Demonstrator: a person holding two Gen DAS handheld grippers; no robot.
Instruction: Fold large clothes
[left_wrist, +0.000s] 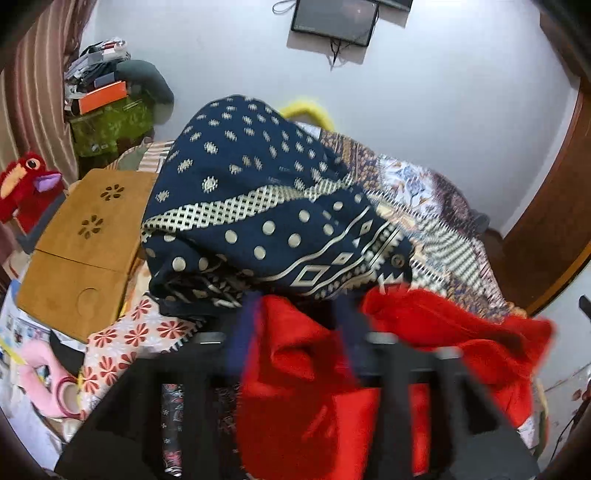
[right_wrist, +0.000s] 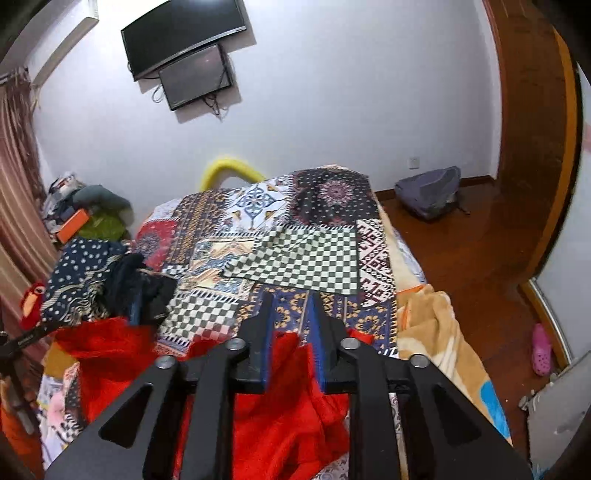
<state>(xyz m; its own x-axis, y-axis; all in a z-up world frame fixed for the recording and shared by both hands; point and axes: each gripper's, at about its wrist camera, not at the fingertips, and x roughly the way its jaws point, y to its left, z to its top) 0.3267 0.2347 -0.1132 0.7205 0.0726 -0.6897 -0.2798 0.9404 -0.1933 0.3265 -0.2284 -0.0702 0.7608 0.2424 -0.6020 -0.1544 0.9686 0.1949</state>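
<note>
Red garment lying bunched on the patchwork bedspread, both grippers standing over it with jaws apart.

The red garment (right_wrist: 291, 417) is lying crumpled at the near end of the patchwork bedspread (right_wrist: 295, 229), showing loose humps rather than flat layers, so I judge the folding as barely begun: spreading, squaring and every fold are remaining. The right gripper (right_wrist: 290, 328) is hovering with its fingers parted and red cloth lying below the gap, not pinched. The left gripper (left_wrist: 295, 332) is appearing blurred, its fingers spread with cloth bulging between them, apparently unclamped. A navy printed garment (left_wrist: 258, 206) is sitting heaped beside a wooden board (left_wrist: 85, 251), also unfolded and waiting.
</note>
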